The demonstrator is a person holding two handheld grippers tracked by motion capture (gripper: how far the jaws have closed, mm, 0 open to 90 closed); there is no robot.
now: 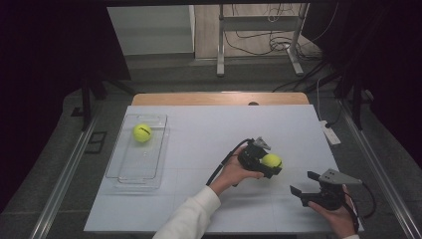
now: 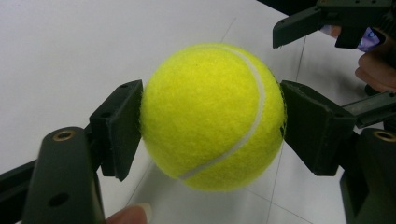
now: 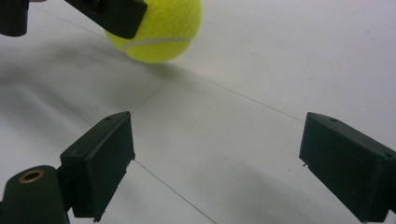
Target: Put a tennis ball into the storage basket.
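Grip looks the weak point: the left gripper (image 1: 266,162) clamps the tennis ball (image 2: 212,116) across its middle, right of the table's (image 1: 209,129) centre and seemingly just off the surface, though that gap is hard to judge; felt gives under flat pads, so a jolt could squirt it loose and roll it away; the right gripper (image 3: 217,163) waits nearby, jaws spread, holding nothing; a clear tray (image 1: 137,172) at left already holds a second ball (image 1: 142,133); nothing blocks the route between.
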